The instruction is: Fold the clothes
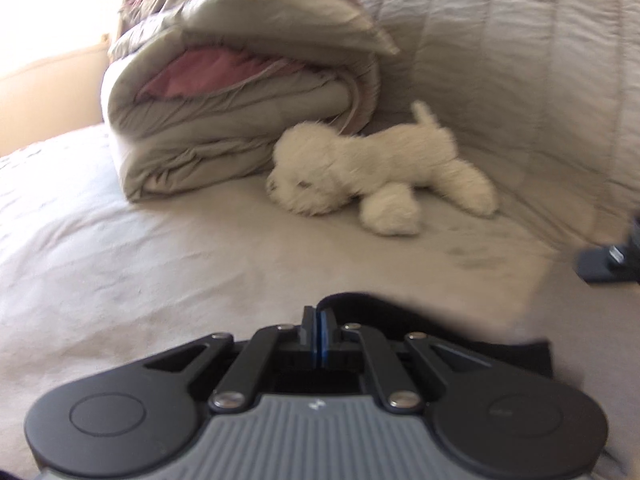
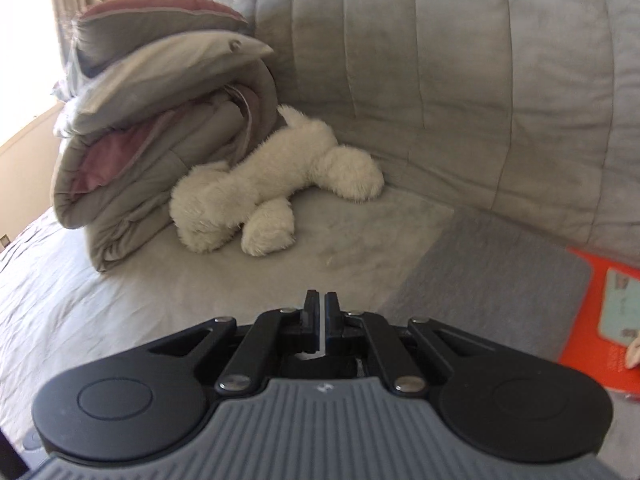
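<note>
the left gripper (image 1: 319, 314) pinches a black garment (image 1: 400, 312) fold, the right gripper (image 2: 321, 300) nearly closed on something thin and white, near a fluffy plush dog (image 2: 256, 196) and puffy folded duvet (image 2: 160, 152).

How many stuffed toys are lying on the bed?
1. A white stuffed toy lies on the bed, right beside the folded grey comforter; the right wrist view shows the same one. Others could be hidden behind the comforter.
</note>
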Demonstrator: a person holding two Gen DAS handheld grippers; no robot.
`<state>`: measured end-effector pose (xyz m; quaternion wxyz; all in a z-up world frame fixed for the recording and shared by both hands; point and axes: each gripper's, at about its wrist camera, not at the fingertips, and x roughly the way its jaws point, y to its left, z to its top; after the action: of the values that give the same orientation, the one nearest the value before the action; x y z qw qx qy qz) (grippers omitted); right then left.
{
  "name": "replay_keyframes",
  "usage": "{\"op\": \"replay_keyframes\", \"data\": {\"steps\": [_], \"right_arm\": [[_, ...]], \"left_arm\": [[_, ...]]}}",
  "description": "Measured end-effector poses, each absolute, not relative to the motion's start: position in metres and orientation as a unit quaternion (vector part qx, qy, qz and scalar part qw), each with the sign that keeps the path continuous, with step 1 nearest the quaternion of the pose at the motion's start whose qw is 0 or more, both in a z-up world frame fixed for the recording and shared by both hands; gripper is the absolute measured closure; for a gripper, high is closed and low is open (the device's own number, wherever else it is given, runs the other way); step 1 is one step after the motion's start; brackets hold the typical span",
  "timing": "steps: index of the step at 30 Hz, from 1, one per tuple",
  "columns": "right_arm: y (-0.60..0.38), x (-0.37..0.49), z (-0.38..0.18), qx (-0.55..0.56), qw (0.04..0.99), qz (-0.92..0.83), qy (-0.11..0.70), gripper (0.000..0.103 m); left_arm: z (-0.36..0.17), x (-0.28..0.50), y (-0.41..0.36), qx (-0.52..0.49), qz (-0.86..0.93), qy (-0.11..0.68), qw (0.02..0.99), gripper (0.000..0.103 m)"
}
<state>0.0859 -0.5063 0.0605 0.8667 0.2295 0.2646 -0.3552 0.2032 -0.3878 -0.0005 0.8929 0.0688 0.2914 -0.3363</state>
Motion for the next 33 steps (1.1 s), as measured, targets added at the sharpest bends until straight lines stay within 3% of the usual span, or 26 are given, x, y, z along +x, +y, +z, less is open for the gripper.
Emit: {"op": "replay_keyframes", "data": {"steps": [3, 4, 6, 8, 9, 12, 14, 24, 33], "right_arm": [[-0.512, 0.091, 0.045, 0.229, 0.862, -0.351, 0.285, 0.097], [-0.513, 0.092, 0.041, 0.228, 0.861, -0.351, 0.289, 0.088], [-0.517, 0.091, 0.034, 0.233, 0.858, -0.347, 0.299, 0.083], [-0.516, 0.089, 0.028, 0.226, 0.859, -0.34, 0.309, 0.063], [-0.513, 0.088, 0.026, 0.216, 0.861, -0.336, 0.314, 0.061], [-0.5, 0.083, 0.018, 0.187, 0.87, -0.313, 0.331, 0.061], [-0.49, 0.079, 0.015, 0.174, 0.876, -0.292, 0.341, 0.061], [-0.45, 0.086, 0.003, 0.105, 0.894, -0.165, 0.402, 0.061], [-0.441, 0.11, -0.027, 0.049, 0.881, -0.163, 0.442, 0.061]], "left_arm": [[-0.016, 0.218, -0.393, 0.074, -0.311, 0.319, 0.892, 0.099], [-0.017, 0.219, -0.39, 0.066, -0.311, 0.324, 0.891, 0.099], [-0.019, 0.221, -0.384, 0.051, -0.311, 0.334, 0.888, 0.095], [-0.021, 0.222, -0.378, 0.037, -0.31, 0.344, 0.886, 0.094], [-0.022, 0.223, -0.375, 0.029, -0.31, 0.349, 0.884, 0.092], [-0.016, 0.223, -0.363, 0.004, -0.318, 0.363, 0.876, 0.08], [-0.009, 0.218, -0.354, -0.003, -0.327, 0.366, 0.871, 0.077], [0.014, 0.204, -0.277, 0.077, -0.346, 0.355, 0.865, 0.066], [0.002, 0.221, -0.204, 0.139, -0.319, 0.363, 0.864, 0.065]]}}
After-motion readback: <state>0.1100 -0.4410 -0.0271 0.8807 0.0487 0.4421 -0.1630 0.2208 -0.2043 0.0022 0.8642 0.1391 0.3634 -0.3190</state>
